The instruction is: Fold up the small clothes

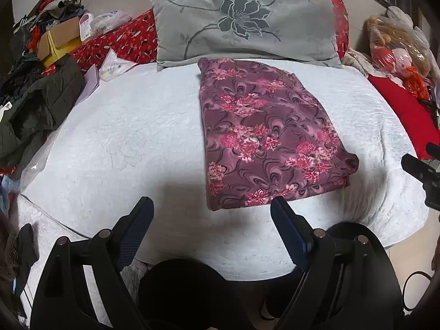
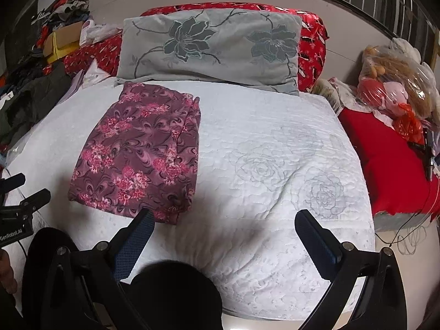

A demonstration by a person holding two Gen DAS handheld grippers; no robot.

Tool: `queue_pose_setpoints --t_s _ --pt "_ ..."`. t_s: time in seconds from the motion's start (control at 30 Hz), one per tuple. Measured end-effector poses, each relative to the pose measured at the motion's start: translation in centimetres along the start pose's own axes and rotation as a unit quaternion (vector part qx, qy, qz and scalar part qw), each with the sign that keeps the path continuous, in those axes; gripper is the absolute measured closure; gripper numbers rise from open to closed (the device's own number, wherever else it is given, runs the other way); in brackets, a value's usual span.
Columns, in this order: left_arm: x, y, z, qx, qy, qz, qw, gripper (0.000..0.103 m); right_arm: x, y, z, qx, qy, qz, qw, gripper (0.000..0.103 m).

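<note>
Fingers of the left gripper [image 1: 211,206] and right gripper [image 2: 222,220] are wide apart and hold nothing. The folded floral garment [image 1: 264,134] lies on the bed [image 1: 123,137]; a one-layer pinch could undo it.

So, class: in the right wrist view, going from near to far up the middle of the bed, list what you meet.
Open right claw → white quilted bedspread → folded purple floral garment → grey pillow with dark embroidered flowers → red patterned cushion behind it.
</note>
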State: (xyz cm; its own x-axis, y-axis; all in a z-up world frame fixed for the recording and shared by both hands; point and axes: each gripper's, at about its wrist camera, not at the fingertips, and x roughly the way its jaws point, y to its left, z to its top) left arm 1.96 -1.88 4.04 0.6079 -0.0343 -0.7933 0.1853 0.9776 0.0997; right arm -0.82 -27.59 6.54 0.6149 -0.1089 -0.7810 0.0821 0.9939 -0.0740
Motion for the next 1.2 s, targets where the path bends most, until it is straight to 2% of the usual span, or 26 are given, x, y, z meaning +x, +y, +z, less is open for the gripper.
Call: queue_pose_setpoints --t_s 0.47,0.7,1.03,1.2 --pt "-0.1 -0.6 0.5 0.006 0.005 -0.027 0.9996 0.015 -0.2 -0.4 0.1 0.003 -0.014 -0.015 1.000 0.001" --pt "0.3 -0.4 0.3 0.000 0.010 -0.024 0.9997 0.015 -0.1 -0.4 0.2 0.004 -0.012 -0.012 1.000 0.001" --pt "0.5 -0.2 0.4 -0.002 0.001 0.005 1.0000 0.014 0.6 0.3 0.4 -0.001 -0.007 -0.009 1.000 0.001" --pt "0.8 0.2 0.3 -0.021 0.007 -0.023 0.9995 0.014 0.7 0.4 0.6 -0.002 -0.008 -0.009 1.000 0.001"
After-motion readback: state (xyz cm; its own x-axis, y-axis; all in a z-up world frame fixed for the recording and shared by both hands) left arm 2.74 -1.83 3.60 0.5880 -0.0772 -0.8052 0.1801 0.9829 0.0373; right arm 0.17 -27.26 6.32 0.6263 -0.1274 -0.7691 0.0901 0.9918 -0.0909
